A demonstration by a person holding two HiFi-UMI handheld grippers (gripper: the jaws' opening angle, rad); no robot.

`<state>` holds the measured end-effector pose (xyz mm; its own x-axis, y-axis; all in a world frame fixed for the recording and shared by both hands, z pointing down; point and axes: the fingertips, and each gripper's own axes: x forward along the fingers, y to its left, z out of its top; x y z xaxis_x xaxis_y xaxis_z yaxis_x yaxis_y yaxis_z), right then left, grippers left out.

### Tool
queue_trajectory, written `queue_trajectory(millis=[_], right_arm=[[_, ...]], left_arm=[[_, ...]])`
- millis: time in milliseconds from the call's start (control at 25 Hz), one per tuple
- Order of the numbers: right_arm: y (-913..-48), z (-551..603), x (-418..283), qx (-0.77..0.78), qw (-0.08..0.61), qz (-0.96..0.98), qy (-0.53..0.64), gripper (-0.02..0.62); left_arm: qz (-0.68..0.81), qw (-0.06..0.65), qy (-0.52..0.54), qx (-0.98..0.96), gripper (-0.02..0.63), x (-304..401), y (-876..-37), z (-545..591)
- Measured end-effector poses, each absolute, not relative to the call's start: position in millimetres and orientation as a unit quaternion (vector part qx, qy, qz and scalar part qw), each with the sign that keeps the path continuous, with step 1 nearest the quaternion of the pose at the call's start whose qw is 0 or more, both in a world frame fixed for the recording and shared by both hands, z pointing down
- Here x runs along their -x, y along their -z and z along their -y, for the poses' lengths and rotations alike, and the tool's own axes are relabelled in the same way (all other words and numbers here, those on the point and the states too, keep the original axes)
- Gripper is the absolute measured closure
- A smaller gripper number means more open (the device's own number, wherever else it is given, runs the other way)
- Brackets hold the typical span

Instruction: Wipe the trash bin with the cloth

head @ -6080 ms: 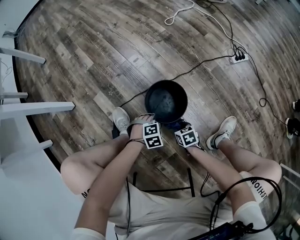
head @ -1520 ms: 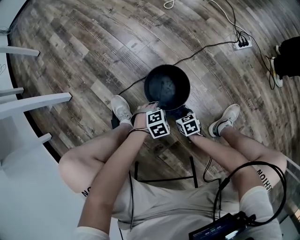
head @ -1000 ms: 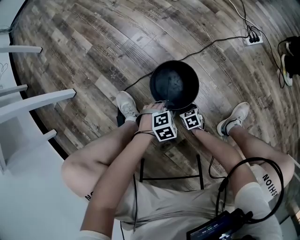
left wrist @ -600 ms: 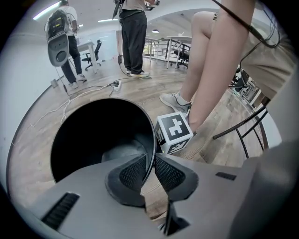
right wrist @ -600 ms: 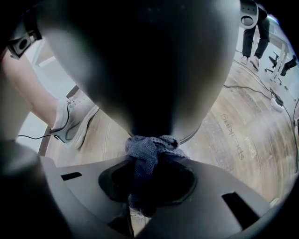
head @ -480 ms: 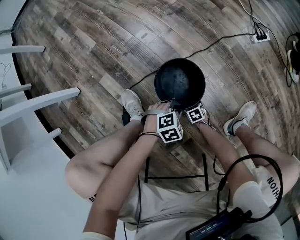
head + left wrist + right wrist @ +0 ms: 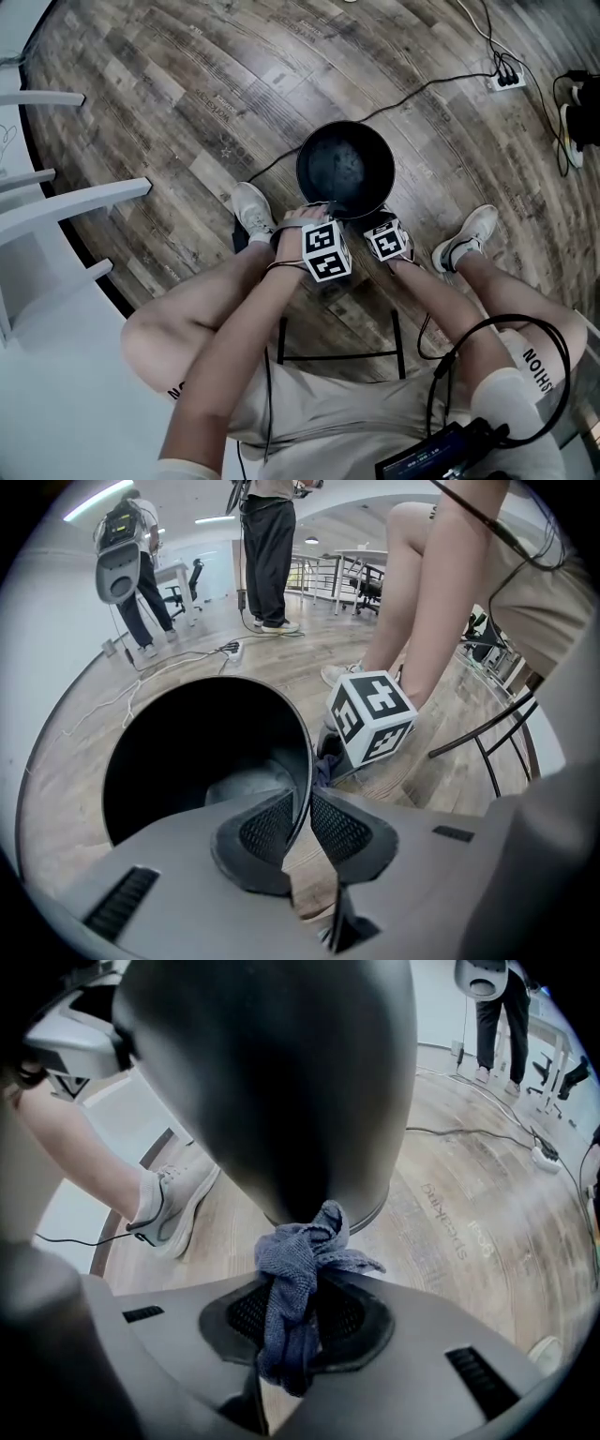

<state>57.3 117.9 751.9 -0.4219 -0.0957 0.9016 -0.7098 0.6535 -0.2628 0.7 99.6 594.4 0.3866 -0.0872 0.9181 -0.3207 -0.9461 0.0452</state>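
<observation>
A round black trash bin [image 7: 345,169] stands on the wood floor between the person's feet. My left gripper [image 7: 300,803] grips its near rim [image 7: 306,747], one pad inside and one outside. Its jaws have just been closing, and the pads now press on the rim. My right gripper [image 7: 300,1321] is shut on a bunched blue-grey cloth [image 7: 305,1255]. The top of the cloth touches the bin's outer wall [image 7: 281,1082] low down, near the base. In the head view the two marker cubes [image 7: 326,251] [image 7: 388,241] sit side by side at the bin's near edge and hide the jaws.
The person's shoes [image 7: 251,211] [image 7: 464,239] flank the bin. A black cable [image 7: 422,94] runs across the floor to a power strip [image 7: 502,80]. White furniture legs [image 7: 75,202] are at the left. A black stool frame [image 7: 337,342] is under the person. Another person's feet [image 7: 581,122] show at the right edge.
The right gripper and its cloth have shifted a little to the right and toward the person along the bin's near side. The left gripper stays on the rim. The head camera has swung slightly.
</observation>
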Motion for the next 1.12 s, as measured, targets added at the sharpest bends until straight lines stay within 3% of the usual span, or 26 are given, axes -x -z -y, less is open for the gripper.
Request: queue_trajectory(millis=[400, 760, 1120], right_arm=[[-667, -116, -53, -0.265, 0.421, 0.794, -0.349, 0.518], [-599, -110, -66, -0.268, 0.396, 0.812, -0.336, 0.518], [-561, -110, -62, -0.27, 0.36, 0.821, -0.351, 0.518]], left_arm=[[0.143, 0.135, -0.54, -0.818, 0.537, -10, -598, -96], [0.188, 0.224, -0.525, -0.799, 0.535, -32, -595, -86], [0.124, 0.141, -0.515, -0.836, 0.535, -23, -590, -98]])
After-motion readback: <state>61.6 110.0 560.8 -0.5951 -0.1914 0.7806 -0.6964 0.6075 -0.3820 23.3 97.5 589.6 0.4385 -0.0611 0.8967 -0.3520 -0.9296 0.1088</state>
